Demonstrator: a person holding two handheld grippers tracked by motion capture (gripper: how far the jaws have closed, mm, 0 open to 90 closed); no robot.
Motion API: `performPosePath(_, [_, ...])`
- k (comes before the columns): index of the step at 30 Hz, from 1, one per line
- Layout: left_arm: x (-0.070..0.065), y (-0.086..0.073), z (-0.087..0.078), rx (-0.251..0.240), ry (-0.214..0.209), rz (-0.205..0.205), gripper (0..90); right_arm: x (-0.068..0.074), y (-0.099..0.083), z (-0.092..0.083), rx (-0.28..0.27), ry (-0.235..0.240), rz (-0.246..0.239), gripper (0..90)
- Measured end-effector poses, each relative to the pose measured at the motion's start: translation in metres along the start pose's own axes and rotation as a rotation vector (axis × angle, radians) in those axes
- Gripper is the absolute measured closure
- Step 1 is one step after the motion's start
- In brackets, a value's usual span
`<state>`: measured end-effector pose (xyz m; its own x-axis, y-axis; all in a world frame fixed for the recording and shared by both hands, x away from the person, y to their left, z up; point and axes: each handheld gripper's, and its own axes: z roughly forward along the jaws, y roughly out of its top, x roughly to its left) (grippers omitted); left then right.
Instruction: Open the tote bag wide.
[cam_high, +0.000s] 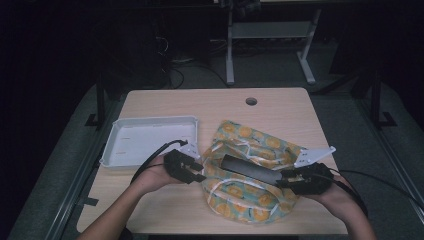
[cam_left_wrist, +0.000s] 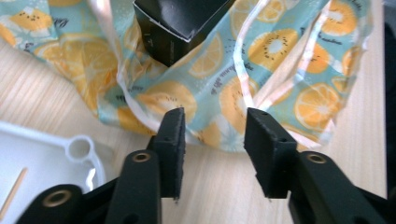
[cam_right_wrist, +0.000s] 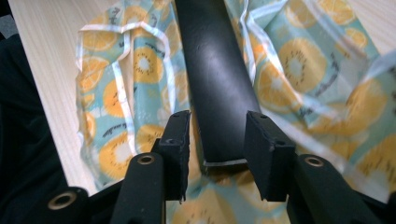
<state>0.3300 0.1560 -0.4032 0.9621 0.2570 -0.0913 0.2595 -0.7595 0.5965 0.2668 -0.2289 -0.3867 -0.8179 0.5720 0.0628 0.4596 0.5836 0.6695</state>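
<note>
At the left of the worktop (cam_high: 165, 210) lies a white tray (cam_high: 150, 140), empty but for a thin wooden stick (cam_left_wrist: 13, 191) seen in the left gripper view. Just right of it the left gripper (cam_high: 197, 172) hangs at the edge of a fruit-print bag (cam_high: 250, 170), its jaws spread with nothing between them. A long black box (cam_high: 250, 169) lies across the bag at the middle of the worktop, partly wrapped by the cloth. At its right end sits the right gripper (cam_high: 286, 179), jaws spread on either side of the box's end, pads clear of it.
</note>
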Motion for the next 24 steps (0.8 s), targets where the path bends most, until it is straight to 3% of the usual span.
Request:
performPosePath(4, [-0.002,-0.013,-0.007,-0.042,-0.002,-0.025,48.9,-0.005,0.008,0.005,0.004,0.017,-0.012,57.7])
performPosePath(10, [-0.008,-0.038,-0.019,-0.065,0.012,-0.072,43.8,-0.014,0.027,0.016,0.019,0.034,-0.058,56.8])
performPosePath(16, [-0.011,-0.056,-0.027,-0.058,0.03,-0.093,42.9,-0.019,0.039,0.031,0.01,0.058,-0.075,54.1])
performPosePath(24, [-0.015,-0.065,-0.025,-0.047,0.045,-0.099,42.8,-0.02,0.041,0.048,0.054,0.067,-0.104,50.0])
